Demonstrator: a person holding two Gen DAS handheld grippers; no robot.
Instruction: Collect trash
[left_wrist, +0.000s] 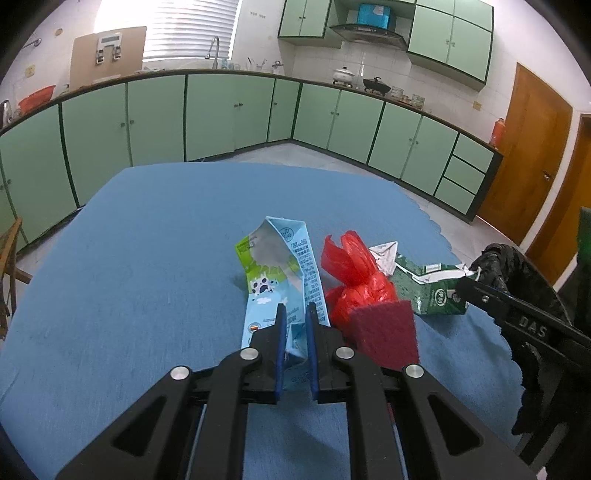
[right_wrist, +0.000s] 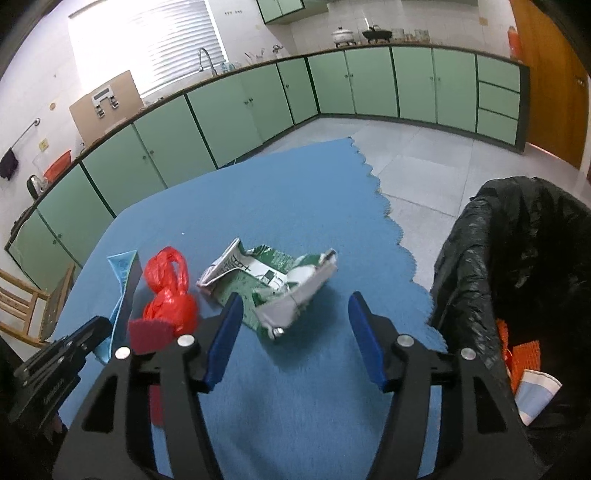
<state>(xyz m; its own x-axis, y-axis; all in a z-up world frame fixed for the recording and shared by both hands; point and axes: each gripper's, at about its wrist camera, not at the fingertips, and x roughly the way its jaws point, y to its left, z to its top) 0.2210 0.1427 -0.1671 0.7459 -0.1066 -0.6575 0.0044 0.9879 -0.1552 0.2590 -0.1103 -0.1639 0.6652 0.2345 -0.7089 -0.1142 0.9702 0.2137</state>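
So, left tongs (left_wrist: 295, 314) clamped on the blue carton (left_wrist: 280, 273); right tongs (right_wrist: 295, 314) apart, hovering over green carton (right_wrist: 269, 280) near worktop's (right_wrist: 295, 206) right edge.

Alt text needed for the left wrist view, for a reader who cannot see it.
The left gripper is shut on a flattened light-blue milk carton lying on a blue tablecloth. Right of it lie a red plastic bag, a maroon scouring pad and a crushed green carton.

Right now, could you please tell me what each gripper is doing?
Left gripper: closed on the blue carton.
Right gripper: open, holding nothing.
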